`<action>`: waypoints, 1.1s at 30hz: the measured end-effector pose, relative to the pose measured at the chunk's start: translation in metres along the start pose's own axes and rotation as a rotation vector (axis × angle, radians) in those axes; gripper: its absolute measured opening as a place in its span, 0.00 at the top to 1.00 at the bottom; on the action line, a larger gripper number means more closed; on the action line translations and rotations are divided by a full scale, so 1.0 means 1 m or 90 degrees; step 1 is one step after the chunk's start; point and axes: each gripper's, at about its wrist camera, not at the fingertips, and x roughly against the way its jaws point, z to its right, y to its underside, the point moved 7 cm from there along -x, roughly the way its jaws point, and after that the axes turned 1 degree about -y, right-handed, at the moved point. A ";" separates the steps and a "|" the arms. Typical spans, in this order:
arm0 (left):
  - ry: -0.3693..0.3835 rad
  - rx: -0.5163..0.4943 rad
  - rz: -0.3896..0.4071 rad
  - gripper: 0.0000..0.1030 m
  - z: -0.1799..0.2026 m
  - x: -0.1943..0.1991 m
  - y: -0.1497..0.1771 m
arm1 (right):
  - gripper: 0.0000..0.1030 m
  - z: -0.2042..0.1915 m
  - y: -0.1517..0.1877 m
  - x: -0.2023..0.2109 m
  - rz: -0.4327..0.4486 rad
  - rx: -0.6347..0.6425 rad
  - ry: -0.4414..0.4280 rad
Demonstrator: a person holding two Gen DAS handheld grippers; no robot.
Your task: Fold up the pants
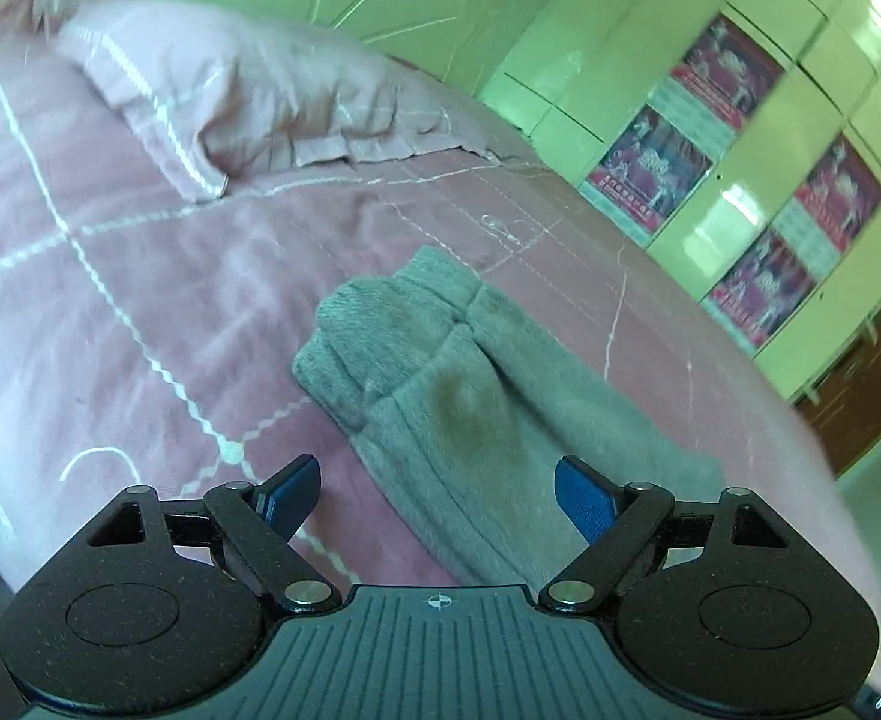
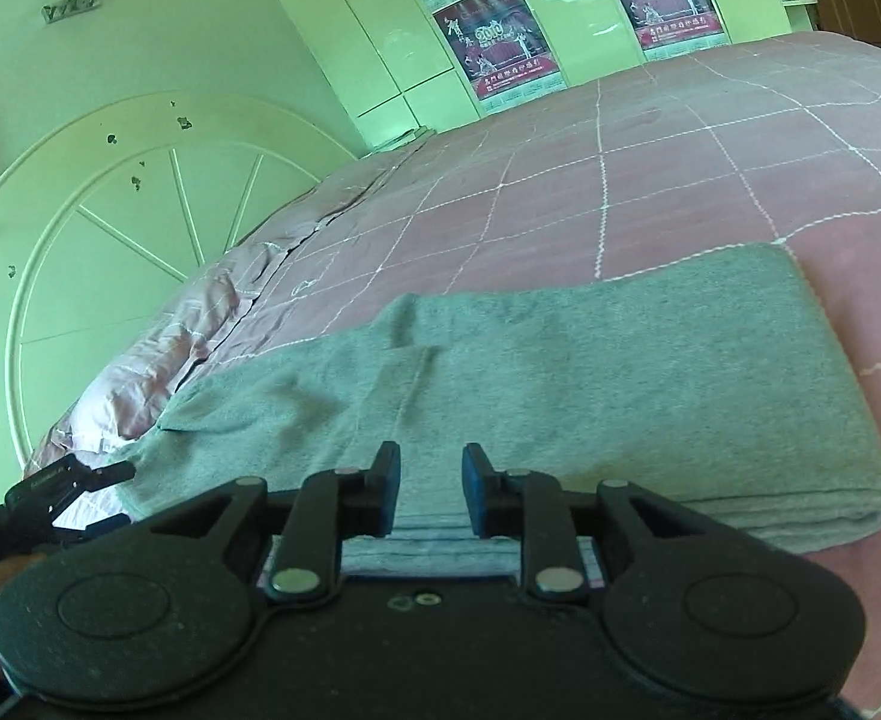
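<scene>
Right gripper [image 2: 431, 489] sits lowest and nearest, its blue-padded fingers parted by a narrow gap with nothing between them, hovering just over the near edge of the grey pants [image 2: 590, 390]. From this side the pants lie on the pink bedspread [image 2: 650, 180] as a broad band running left to right across the view; a folded edge with stacked layers shows at the right end, and the cloth narrows toward the left, where the left gripper [image 2: 62, 492] shows at the margin.

Seen from the left wrist, the left gripper [image 1: 437, 495] is released wide, holding nothing, and the pants [image 1: 458, 396] stretch straight ahead and away from it, with the cuffed ends [image 1: 380, 312] at the far end, toward the pillow [image 1: 248, 102].

So the long axis runs out along the left gripper's line of sight and crosswise to the right one. The right gripper seems closer to the cloth, poised over one long edge; the left stands at one end. My guess is that the next fold works along that long axis.
</scene>
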 end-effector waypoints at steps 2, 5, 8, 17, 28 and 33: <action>0.039 0.045 -0.014 0.19 -0.009 -0.018 -0.002 | 0.85 -0.005 0.001 -0.002 -0.005 0.006 0.008; 0.081 0.071 -0.017 0.19 -0.012 -0.041 -0.006 | 0.84 -0.006 0.001 -0.002 -0.012 0.014 0.019; 0.127 0.120 -0.004 0.19 -0.020 -0.061 -0.013 | 0.84 -0.011 0.001 -0.005 -0.017 0.016 0.022; 0.138 0.121 0.038 0.64 -0.018 -0.068 -0.025 | 0.83 -0.035 -0.001 -0.029 -0.009 0.067 0.048; 0.139 0.025 0.044 0.64 -0.001 -0.051 -0.043 | 0.88 -0.058 0.030 -0.077 -0.096 0.188 0.061; 0.065 -0.045 0.050 0.64 0.011 -0.044 -0.040 | 0.81 -0.019 0.004 -0.022 0.006 0.050 0.038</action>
